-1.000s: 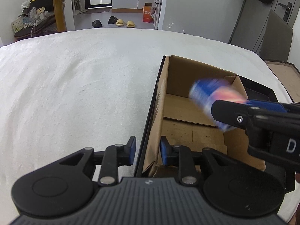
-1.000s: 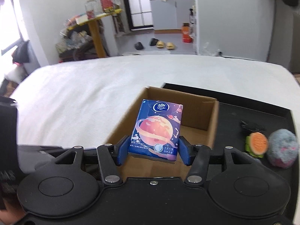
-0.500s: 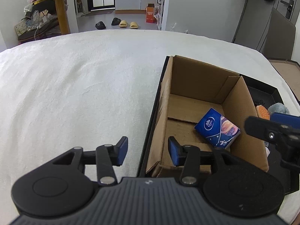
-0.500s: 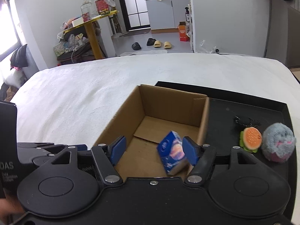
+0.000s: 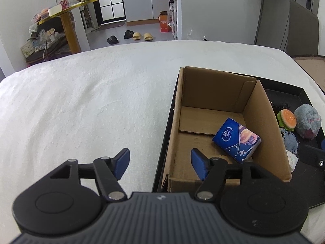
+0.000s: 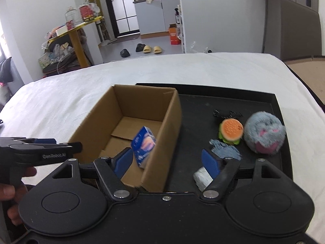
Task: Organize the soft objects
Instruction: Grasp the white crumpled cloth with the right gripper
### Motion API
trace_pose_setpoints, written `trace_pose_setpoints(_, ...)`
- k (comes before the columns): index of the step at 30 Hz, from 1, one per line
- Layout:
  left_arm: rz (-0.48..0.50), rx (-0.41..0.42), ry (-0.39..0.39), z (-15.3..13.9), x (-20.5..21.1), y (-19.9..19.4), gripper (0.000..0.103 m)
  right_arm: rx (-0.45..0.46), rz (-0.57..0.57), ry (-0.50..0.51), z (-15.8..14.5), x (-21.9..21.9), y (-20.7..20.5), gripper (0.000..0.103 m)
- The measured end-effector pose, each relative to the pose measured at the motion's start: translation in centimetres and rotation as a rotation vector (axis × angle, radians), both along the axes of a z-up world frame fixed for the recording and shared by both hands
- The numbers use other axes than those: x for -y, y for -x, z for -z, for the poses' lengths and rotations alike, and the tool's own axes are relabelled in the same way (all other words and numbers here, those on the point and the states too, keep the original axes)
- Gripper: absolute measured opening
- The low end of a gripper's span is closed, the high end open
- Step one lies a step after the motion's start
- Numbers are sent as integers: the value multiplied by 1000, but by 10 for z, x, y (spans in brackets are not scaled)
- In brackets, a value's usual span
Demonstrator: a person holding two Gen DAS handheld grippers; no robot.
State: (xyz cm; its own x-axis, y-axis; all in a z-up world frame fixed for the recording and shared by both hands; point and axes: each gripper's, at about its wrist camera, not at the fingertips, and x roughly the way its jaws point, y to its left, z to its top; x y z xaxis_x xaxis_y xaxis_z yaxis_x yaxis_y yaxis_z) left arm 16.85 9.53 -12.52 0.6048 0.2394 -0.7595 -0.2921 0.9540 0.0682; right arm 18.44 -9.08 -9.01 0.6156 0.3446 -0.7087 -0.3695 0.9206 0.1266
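Both grippers, left (image 5: 160, 163) and right (image 6: 167, 161), gape empty beside the cardboard box (image 6: 172, 109), where the blue tissue pack (image 5: 236, 143) lies tilted.

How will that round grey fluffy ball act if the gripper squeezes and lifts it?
The grey plush ball looks furry and soft, so it would probably compress and feel light. Its rounded shape suggests it may roll on the black tray if nudged.
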Motion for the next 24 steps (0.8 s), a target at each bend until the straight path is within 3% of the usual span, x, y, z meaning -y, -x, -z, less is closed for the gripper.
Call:
trace_pose_setpoints(13, 19, -13, -70, 4, 13, -3, 76, -34, 89, -18, 25, 34, 2, 76)
trace_pose_setpoints(17, 16, -25, -125, 5, 21, -6, 84, -42, 103, -26, 34, 39, -1, 77)
trace_pose_setpoints(24, 11, -43, -210, 7, 32, -8, 85, -52, 130, -11, 57, 48, -8, 78)
